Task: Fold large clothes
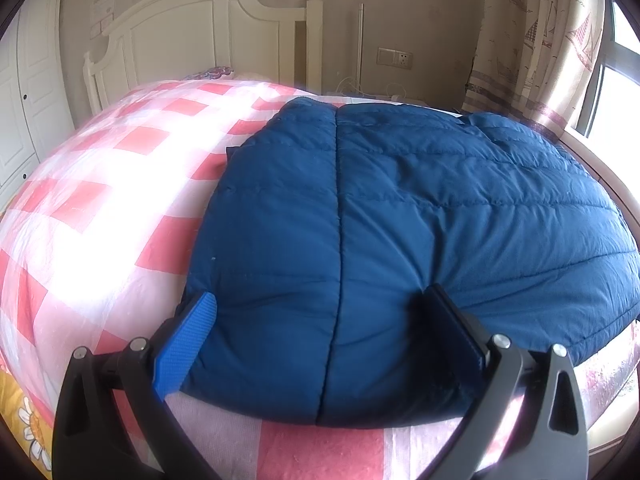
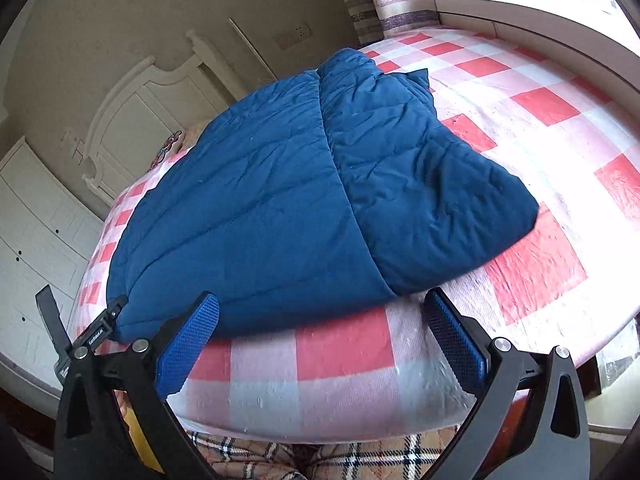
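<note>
A: Well, nearest first: the left tongs (image 1: 320, 344) are spread wide around the near hem of the jacket (image 1: 400, 220), one pad on each side of the padding, not closed on it.

B: And the right tongs (image 2: 320, 336)?

A: Wide as well, holding nothing. They hover over the bed (image 2: 312, 364) edge, just short of the hem; the left pad overlaps the fabric in view, the right one is beside it.

B: Where is the jacket?

A: Flat on the checked bedcover, lengthwise away from the near edge. In the right view, the right-hand side is folded in over the middle, ending in a slanted flap (image 2: 432, 184).

B: So how far along?

A: Partly, I judge. One side looks folded in; the left side seems still flat, and the lengthwise fold from hem towards collar is left.

B: Anything in the way?

A: Nothing lies on the jacket. Beyond it stand the headboard (image 1: 208, 40), a wardrobe (image 1: 28, 92), a curtain (image 1: 532, 40) and a window (image 1: 616, 80), all apart from it.
</note>
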`<state>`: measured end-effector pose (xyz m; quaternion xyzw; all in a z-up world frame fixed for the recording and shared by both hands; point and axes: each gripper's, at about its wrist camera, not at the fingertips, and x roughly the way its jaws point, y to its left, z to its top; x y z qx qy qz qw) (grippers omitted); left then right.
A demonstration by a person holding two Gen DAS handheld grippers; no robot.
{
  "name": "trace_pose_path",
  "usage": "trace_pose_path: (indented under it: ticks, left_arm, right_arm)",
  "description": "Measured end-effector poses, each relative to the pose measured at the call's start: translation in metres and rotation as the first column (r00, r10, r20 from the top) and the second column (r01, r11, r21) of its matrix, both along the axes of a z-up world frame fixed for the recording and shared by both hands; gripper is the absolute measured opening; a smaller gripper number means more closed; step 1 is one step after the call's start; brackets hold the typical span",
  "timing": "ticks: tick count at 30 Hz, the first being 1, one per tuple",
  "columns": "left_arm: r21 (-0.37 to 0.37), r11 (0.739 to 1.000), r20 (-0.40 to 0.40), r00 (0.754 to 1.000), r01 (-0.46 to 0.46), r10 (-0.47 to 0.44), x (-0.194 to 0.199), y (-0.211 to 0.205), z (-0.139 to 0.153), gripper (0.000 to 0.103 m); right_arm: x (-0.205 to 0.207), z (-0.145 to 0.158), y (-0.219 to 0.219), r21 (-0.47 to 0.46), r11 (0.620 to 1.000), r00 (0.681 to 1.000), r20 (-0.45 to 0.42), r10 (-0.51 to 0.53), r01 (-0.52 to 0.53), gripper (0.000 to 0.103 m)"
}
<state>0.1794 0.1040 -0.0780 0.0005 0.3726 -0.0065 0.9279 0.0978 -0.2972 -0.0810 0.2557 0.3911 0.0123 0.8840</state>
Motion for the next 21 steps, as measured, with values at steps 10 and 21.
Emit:
trace_pose_path:
  ticks: [10, 21]
  left_arm:
    - [-0.010, 1.000, -0.013, 1.000, 0.013, -0.013, 0.002, 0.001, -0.002, 0.102]
    - [0.084, 0.996, 0.011, 0.999, 0.040, -0.041, 0.013, -0.038, 0.068, 0.101]
  right_arm:
    - [0.057, -0.004, 0.000, 0.192, 0.981, 0.996, 0.082, -0.043, 0.027, 0.097]
    - [0.013, -0.003, -0.015, 0.272, 0.957, 0.923, 0.335, -0.191, 0.099, 0.040]
